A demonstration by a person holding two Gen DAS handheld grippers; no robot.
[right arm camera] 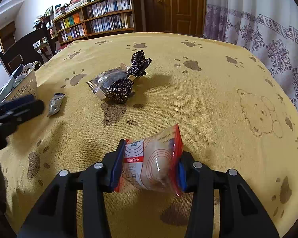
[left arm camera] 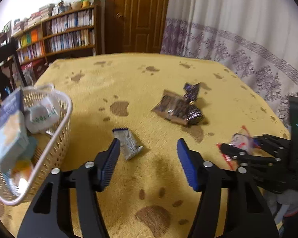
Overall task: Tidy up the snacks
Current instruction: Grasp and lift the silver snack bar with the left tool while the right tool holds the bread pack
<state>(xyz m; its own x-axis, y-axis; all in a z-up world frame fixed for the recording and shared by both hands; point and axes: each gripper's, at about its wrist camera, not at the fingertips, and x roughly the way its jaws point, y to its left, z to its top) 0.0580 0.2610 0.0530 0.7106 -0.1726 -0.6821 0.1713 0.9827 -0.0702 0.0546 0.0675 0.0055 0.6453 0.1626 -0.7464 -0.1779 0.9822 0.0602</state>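
Observation:
My left gripper (left arm camera: 148, 148) is open just above the yellow cloth, with a small silver snack packet (left arm camera: 128, 143) lying by its left finger. To its left stands a white basket (left arm camera: 59, 138) holding boxes and packets. My right gripper (right arm camera: 149, 162) is shut on a clear pastry packet with red edges (right arm camera: 155, 164), lifted slightly off the cloth; the same packet (left arm camera: 241, 140) shows in the left wrist view at the far right. A brown-edged clear packet (right arm camera: 107, 79) and a dark bow-tied candy bag (right arm camera: 121, 87) lie mid-table.
The table wears a yellow paw-print cloth (right arm camera: 208, 103). A dark chair (right arm camera: 25, 49) stands at the left, a bookshelf (right arm camera: 101, 21) and wooden door (right arm camera: 176, 6) lie behind, and a patterned curtain (right arm camera: 268, 29) hangs on the right.

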